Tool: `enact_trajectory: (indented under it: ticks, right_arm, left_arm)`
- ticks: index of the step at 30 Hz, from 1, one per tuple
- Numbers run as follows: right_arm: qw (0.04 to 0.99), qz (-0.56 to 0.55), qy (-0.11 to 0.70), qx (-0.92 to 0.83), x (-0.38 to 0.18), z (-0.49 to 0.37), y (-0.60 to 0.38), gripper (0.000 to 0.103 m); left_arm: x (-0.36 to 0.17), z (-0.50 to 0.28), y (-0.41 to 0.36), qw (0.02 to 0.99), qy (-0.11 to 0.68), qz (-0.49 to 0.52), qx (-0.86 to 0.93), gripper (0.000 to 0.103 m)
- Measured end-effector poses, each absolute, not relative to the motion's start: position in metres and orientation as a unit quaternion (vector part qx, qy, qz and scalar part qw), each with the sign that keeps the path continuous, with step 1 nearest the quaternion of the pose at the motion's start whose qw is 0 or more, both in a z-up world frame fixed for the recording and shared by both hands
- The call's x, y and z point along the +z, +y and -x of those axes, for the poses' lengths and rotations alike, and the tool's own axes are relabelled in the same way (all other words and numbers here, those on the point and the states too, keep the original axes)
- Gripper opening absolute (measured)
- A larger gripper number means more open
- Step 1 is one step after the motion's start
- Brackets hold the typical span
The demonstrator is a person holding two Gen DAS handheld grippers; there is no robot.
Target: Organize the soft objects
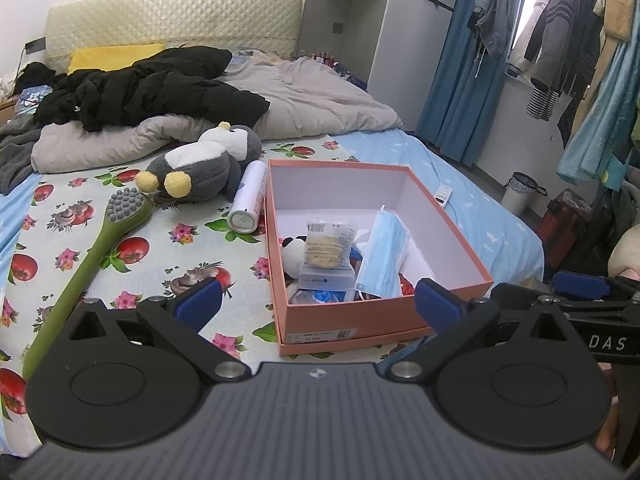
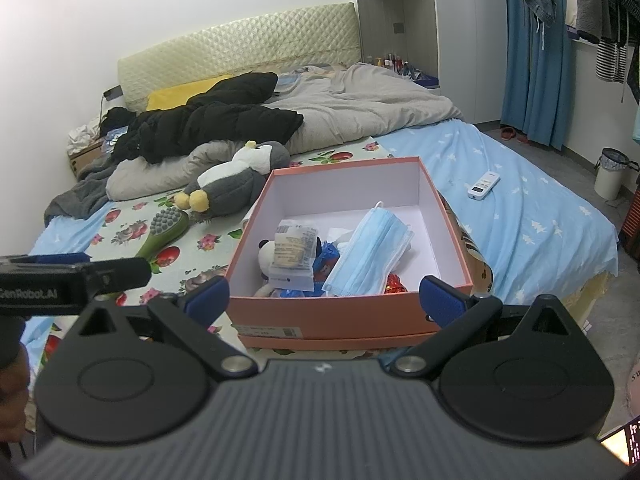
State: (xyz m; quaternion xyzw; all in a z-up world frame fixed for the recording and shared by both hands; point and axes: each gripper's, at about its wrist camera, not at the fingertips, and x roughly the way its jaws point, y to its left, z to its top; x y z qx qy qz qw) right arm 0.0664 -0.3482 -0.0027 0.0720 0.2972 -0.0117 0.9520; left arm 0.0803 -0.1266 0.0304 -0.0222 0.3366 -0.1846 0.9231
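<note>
Both grippers — left (image 1: 316, 300), right (image 2: 324, 300) — hover near the pink box (image 1: 352, 312), jaws apart, empty; a mask (image 1: 384, 256) and panda (image 1: 290, 254) lie inside; the penguin toy (image 1: 200, 172) waits outside, far left.

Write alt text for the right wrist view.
Open right gripper hovers empty before an open pink box on a bed, holding a blue face mask, small panda plush and packets. A grey penguin plush lies behind the box.

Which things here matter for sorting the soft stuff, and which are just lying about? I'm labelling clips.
For the job: penguin toy, box, panda toy, face mask.
Lying about: brush, spray can, remote, black jacket.
</note>
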Motion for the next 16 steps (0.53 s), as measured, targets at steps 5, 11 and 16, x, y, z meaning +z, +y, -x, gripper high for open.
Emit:
enact_trajectory:
  ticks: [5, 11, 16]
  right_arm:
    - [0.953, -0.072, 0.295, -0.012, -0.0026, -0.0661, -0.3482, 0.103]
    - [0.953, -0.071, 0.295, -0.013, -0.0036, -0.0662, -0.348, 0.103]
    - [0.953, -0.071, 0.294, -0.014, -0.0038, -0.066, -0.3481, 0.103]
  left_arm:
    - [0.0302, -0.0801, -0.1268, 0.923, 0.337, 0.022, -0.185, 0.103]
    - [0.0302, -0.0794, -0.1274, 0.923, 0.337, 0.021, -0.186, 0.103]
    - [0.0302, -0.079, -0.1275, 0.923, 0.337, 0.021, -0.186, 0.103]
